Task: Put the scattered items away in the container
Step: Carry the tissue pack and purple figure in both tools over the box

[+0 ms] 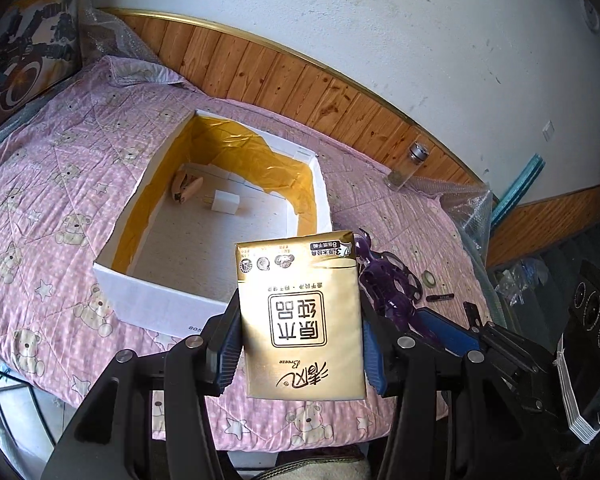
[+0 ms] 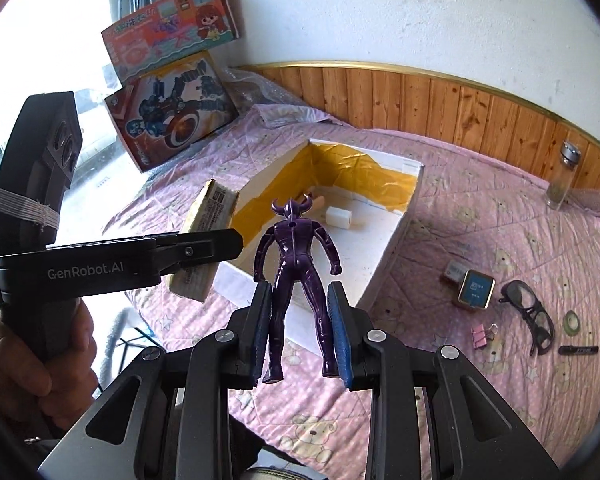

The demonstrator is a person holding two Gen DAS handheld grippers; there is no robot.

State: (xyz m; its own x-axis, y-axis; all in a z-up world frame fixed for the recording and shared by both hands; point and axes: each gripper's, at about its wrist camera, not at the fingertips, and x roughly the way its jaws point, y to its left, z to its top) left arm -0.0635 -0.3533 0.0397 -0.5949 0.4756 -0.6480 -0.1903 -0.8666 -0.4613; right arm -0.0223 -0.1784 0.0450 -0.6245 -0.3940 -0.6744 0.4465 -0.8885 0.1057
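My left gripper (image 1: 298,316) is shut on a gold tissue pack (image 1: 300,352), held upright just in front of the white box with yellow lining (image 1: 160,308). Inside the box lie a stapler (image 1: 186,188) and a white charger (image 1: 225,200). My right gripper (image 2: 300,320) is shut on the legs of a purple horned figure (image 2: 294,252), near the front corner of the box (image 2: 396,240). In the right wrist view the left gripper (image 2: 204,248) holds the tissue pack (image 2: 210,212) at the box's left side. The figure (image 1: 388,288) shows just right of the pack.
On the pink bear quilt (image 2: 480,232) right of the box lie a small card box (image 2: 476,290), black glasses (image 2: 536,320), a pink binder clip (image 2: 480,338), a tape roll (image 2: 572,322) and a black stick (image 2: 578,350). A glass bottle (image 2: 562,180) stands by the wooden panelling. Toy boxes (image 2: 172,116) lean at the back left.
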